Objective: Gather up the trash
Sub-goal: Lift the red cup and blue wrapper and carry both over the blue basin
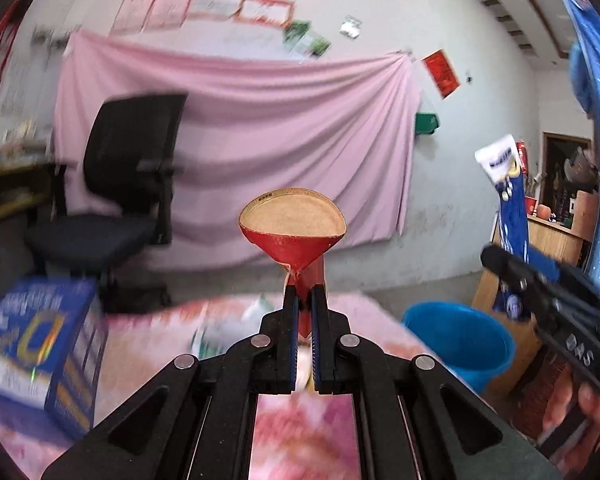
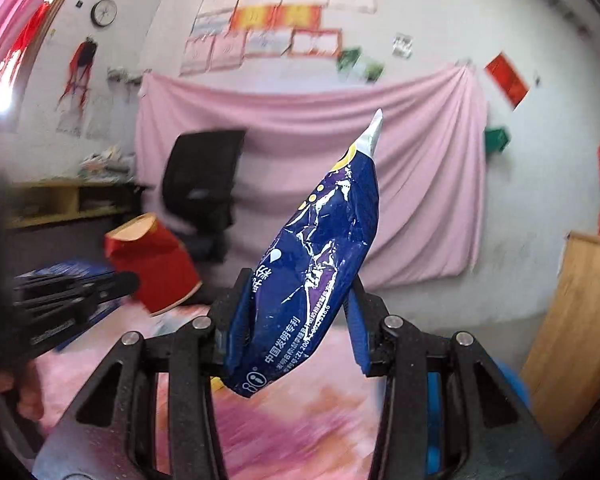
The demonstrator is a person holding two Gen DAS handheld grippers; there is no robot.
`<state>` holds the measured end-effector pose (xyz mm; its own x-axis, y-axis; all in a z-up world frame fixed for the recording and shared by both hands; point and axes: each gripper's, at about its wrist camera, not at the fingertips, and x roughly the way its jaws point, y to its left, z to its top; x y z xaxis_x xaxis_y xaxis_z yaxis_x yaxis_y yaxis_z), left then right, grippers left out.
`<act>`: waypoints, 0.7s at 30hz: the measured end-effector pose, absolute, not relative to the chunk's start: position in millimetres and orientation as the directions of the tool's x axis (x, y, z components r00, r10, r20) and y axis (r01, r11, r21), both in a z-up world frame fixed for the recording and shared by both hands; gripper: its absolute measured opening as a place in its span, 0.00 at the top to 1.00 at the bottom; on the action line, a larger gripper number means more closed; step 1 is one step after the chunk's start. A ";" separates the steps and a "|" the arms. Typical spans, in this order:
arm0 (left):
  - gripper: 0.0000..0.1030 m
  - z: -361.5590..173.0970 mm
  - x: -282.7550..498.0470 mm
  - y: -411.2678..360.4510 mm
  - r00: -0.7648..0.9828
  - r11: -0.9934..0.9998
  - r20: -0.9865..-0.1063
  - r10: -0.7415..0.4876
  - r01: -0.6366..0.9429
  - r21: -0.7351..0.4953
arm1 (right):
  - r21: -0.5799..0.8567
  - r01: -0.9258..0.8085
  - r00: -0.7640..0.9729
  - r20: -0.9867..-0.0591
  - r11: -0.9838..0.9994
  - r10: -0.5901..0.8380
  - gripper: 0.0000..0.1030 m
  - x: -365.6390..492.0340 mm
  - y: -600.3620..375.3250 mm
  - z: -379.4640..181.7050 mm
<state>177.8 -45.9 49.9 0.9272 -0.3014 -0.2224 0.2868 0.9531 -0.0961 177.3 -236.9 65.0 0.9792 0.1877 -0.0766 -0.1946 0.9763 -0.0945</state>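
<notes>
Left gripper point(image 1: 305, 300) pinched a squashed red paper cup point(image 1: 296, 232), jaws narrow. Right gripper point(image 2: 296, 312) clamped a blue wrapper point(image 2: 320, 248); blue bucket point(image 1: 460, 344) sat at 4 o'clock.

You hold a red paper cup point(image 1: 296, 236) with a tan inside, and a dark blue wrapper point(image 2: 312, 264) with white print, yellow dots and a silver tip. Your bucket point(image 1: 464, 340) is bright blue; the tablecloth point(image 1: 300, 436) shows a mottled pink pattern.
</notes>
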 end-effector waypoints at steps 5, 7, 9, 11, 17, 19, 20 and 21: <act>0.96 76.9 208.1 -98.1 0.920 0.934 -0.163 -0.356 0.349 -0.072 | -0.055 -0.096 0.995 0.027 0.994 0.097 0.36 199.5 -284.8 86.0; 0.96 82.3 221.1 -120.6 0.909 0.923 -0.160 -0.384 0.378 -0.065 | -0.031 -0.055 0.998 0.027 0.998 0.056 0.36 203.7 -301.6 82.3; 0.96 83.2 233.3 -144.2 0.893 0.910 -0.178 -0.414 0.409 -0.062 | 0.003 -0.018 1.000 -0.004 1.000 0.018 0.36 210.3 -320.8 72.2; 0.96 79.8 250.0 -170.5 0.868 0.894 -0.220 -0.445 0.445 -0.054 | 0.037 0.018 0.999 -0.052 0.999 -0.016 0.36 220.0 -340.5 62.8; 0.97 44.2 293.5 -236.6 0.735 0.836 -0.425 -0.527 0.537 -0.108 | 0.105 0.094 0.971 -0.229 0.990 -0.068 0.36 244.6 -392.0 34.2; 0.97 30.1 306.1 -252.0 0.674 0.813 -0.482 -0.560 0.559 -0.163 | 0.128 0.111 0.957 -0.281 0.986 -0.072 0.36 250.5 -403.0 26.4; 0.97 23.4 313.4 -260.4 0.649 0.808 -0.512 -0.563 0.561 -0.178 | 0.146 0.119 0.947 -0.314 0.982 -0.068 0.36 253.3 -411.0 19.8; 0.97 17.2 319.3 -268.3 0.630 0.807 -0.536 -0.562 0.560 -0.188 | 0.157 0.126 0.938 -0.340 0.980 -0.066 0.36 257.1 -418.6 14.7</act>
<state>319.3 -268.3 17.2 0.6303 -0.5619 -0.5357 0.5600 0.8070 -0.1875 257.1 -418.6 14.7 0.9381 -0.0664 -0.3399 0.1261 0.9796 0.1566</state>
